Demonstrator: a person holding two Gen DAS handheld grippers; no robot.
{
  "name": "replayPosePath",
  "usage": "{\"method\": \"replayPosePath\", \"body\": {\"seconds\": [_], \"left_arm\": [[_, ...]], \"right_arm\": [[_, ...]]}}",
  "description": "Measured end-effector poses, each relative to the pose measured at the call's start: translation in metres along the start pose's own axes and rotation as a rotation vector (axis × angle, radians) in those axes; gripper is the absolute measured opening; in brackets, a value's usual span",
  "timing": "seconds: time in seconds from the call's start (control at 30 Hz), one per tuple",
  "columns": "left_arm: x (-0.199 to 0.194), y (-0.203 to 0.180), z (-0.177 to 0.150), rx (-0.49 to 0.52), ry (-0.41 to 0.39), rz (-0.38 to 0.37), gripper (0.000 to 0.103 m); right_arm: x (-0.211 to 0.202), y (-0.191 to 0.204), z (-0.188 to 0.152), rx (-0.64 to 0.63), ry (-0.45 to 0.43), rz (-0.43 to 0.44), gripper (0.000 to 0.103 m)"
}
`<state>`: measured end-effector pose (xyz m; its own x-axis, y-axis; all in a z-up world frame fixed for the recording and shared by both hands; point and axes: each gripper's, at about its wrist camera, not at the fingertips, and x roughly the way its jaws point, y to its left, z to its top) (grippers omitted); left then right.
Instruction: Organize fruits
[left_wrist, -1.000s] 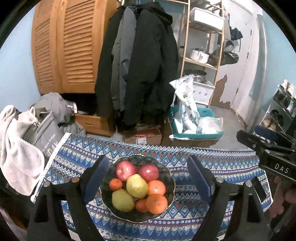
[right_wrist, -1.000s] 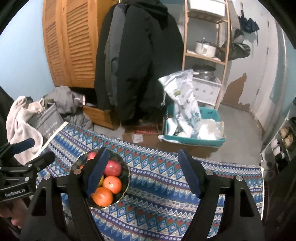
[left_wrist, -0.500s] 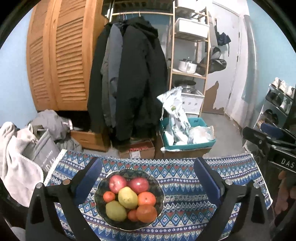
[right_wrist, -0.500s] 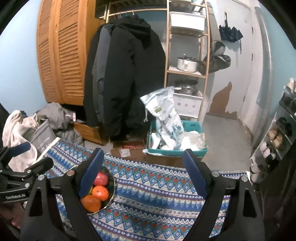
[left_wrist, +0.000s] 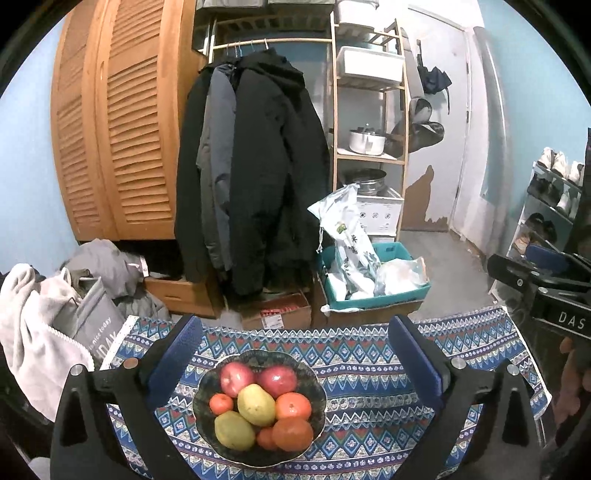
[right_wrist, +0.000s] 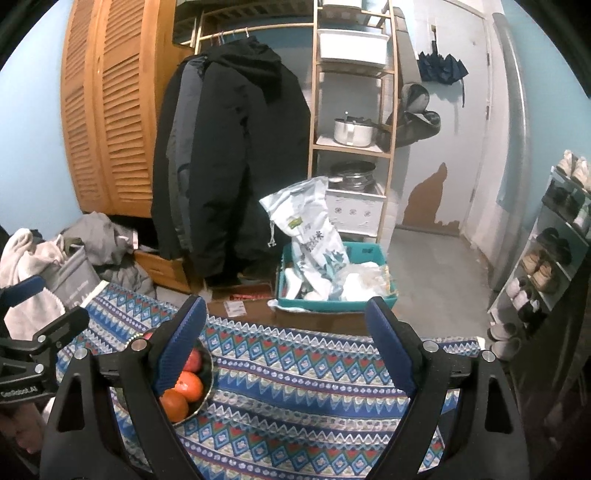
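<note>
The left gripper (left_wrist: 293, 354) is held above the table with its jaws spread wide and nothing between them. Its fingers (left_wrist: 177, 354) are black with blue ribbed pads, and they stand on both sides of the bowl (left_wrist: 317, 384) without touching it. The right gripper (right_wrist: 288, 347) is also wide open and holds nothing; it points over the bare part of the cloth, to the right of the bowl.

The bowl is dark and shallow with a wavy rim, and it stands on the tablecloth (left_wrist: 461, 347), which is woven with blue, red and white diamond patterns. In the bowl lie two red apples (left_wrist: 277, 380) at the back, smooth and shiny, two yellow-green pears (left_wrist: 256, 404) in the middle and front left, and several oranges (left_wrist: 292, 434) with a dull skin. One small orange fruit between the pear and the big orange is mostly hidden, so I cannot tell its kind for sure.

Behind the table hang dark padded coats (left_wrist: 255, 173), beside a wooden louvred door (left_wrist: 118, 133) and a light wooden shelf (left_wrist: 369, 155) with a metal pot.
</note>
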<state>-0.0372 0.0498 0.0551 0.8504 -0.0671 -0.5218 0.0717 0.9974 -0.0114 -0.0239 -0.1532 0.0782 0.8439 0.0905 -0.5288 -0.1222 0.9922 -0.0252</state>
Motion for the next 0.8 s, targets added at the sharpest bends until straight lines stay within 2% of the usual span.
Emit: {"method": "replayPosePath", "body": {"seconds": [0.5, 0.8], "left_arm": [[0.0007, 0.0007, -0.0004, -0.018, 0.017, -0.013, 0.102], [0.0007, 0.0020, 0.0002, -0.032, 0.020, 0.011, 0.102]], "right_arm": [[-0.0020, -0.0027, -0.0013, -0.005, 0.003, -0.006, 0.087], [-0.0023, -0.0036, -0.0022, -0.012, 0.010, -0.006, 0.087]]}}
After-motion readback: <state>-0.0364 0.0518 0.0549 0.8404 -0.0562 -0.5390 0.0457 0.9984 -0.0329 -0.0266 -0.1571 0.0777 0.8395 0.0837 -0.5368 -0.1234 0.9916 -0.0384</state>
